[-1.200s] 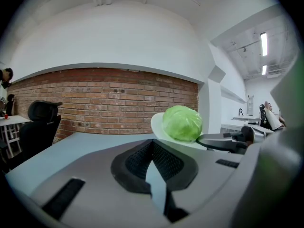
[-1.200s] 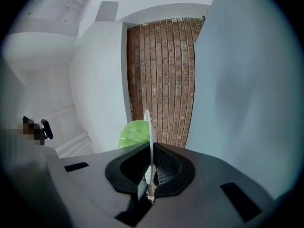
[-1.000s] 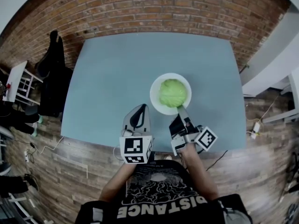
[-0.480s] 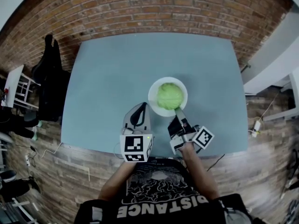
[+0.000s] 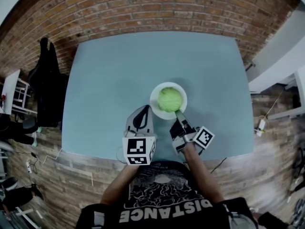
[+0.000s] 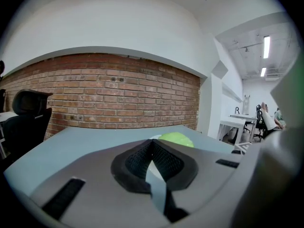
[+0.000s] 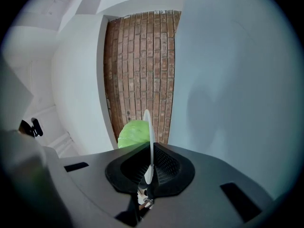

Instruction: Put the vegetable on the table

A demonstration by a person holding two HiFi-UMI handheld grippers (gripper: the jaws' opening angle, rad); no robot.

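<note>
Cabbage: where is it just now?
In the head view the cabbage sits on a white plate right of the table's middle, the right tongs pinching the plate's near rim.

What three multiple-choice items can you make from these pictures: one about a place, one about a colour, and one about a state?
1. Where does the vegetable lie?
A. on the white plate
B. on the floor
C. on a chair

2. What colour is the table?
A. red
B. grey-blue
C. yellow

3. What is the state of the right gripper?
A. open, with nothing between the jaws
B. shut on the plate's rim
C. shut on the vegetable itself

Answers:
1 A: the head view shows the green ball inside the plate's white ring.
2 B: the top is evenly grey-blue, in front of a red brick wall.
3 B: the right gripper view shows the thin white rim clamped between the pads, with the vegetable beyond it.
</note>
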